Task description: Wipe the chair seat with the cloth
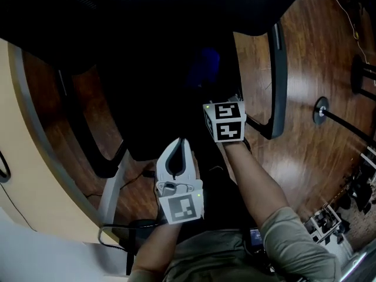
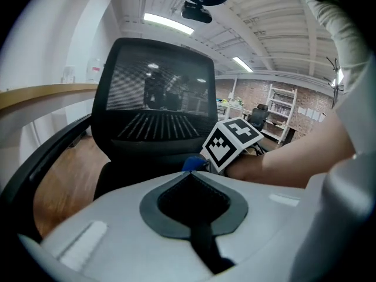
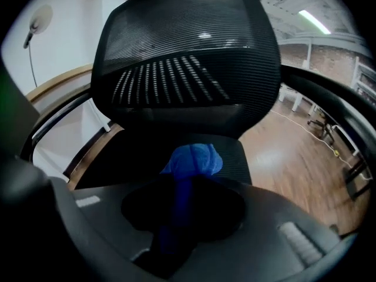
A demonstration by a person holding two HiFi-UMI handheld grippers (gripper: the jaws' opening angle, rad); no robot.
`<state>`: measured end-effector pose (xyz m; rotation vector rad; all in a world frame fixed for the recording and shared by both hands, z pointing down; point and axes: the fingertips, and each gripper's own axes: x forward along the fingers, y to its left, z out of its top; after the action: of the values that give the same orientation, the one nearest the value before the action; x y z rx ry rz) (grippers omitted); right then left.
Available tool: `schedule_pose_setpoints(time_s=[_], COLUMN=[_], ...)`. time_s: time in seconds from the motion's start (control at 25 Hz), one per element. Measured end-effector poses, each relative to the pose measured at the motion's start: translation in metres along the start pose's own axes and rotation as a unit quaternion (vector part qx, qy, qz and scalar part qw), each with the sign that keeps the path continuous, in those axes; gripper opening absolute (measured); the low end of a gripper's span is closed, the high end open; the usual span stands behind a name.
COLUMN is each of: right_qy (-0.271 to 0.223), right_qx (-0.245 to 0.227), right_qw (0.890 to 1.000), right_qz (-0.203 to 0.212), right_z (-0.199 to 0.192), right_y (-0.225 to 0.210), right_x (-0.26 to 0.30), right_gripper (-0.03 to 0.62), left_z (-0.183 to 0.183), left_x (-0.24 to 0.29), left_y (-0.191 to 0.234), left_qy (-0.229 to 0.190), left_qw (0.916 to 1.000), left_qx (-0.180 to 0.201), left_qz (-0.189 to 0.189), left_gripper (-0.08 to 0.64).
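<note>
The black office chair's seat (image 1: 158, 98) fills the middle of the head view, very dark. In the right gripper view a blue cloth (image 3: 192, 160) is bunched over the mesh seat (image 3: 238, 157), below the backrest (image 3: 188, 51). My right gripper (image 3: 188, 184) is shut on the cloth, which runs back between its jaws. From above, the cloth (image 1: 202, 69) shows just beyond the right gripper's marker cube (image 1: 224, 121). My white left gripper (image 1: 179, 145) hovers at the seat's front edge, nearer to me. Its jaws (image 2: 191, 178) look shut with nothing in them. It faces the backrest (image 2: 158, 110).
Black armrests flank the seat on the right (image 1: 277, 69) and on the left (image 1: 88, 140). A curved wooden desk edge (image 1: 35, 157) runs along the left. A lamp base (image 1: 320, 110) stands on the wooden floor at the right. Cables lie by the chair's base (image 1: 141, 225).
</note>
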<state>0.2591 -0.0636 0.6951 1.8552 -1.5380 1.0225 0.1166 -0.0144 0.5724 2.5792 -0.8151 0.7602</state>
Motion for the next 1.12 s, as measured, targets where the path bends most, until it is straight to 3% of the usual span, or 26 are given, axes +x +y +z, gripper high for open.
schedule_pose_setpoints(time_s=[0.44, 0.72, 1.12], right_qy=[0.019, 0.032, 0.026], right_qx=[0.092, 0.135, 0.129], right_qw=[0.992, 0.987, 0.986], right_qz=[-0.082, -0.081, -0.104], right_z=[-0.052, -0.073, -0.079], right_y=[-0.120, -0.125, -0.130], right_x=[-0.019, -0.011, -0.006], right_gripper=[0.095, 0.095, 0.095], left_z=[-0.002, -0.016, -0.022], left_x=[0.050, 0.054, 0.045], left_y=[-0.076, -0.085, -0.057], left_qy=[0.013, 0.029, 0.025], left_qw=[0.9984, 0.9990, 0.9993], left_qx=[0.029, 0.017, -0.020], left_qz=[-0.046, -0.029, 0.022], left_gripper=[0.005, 0.005, 0.006])
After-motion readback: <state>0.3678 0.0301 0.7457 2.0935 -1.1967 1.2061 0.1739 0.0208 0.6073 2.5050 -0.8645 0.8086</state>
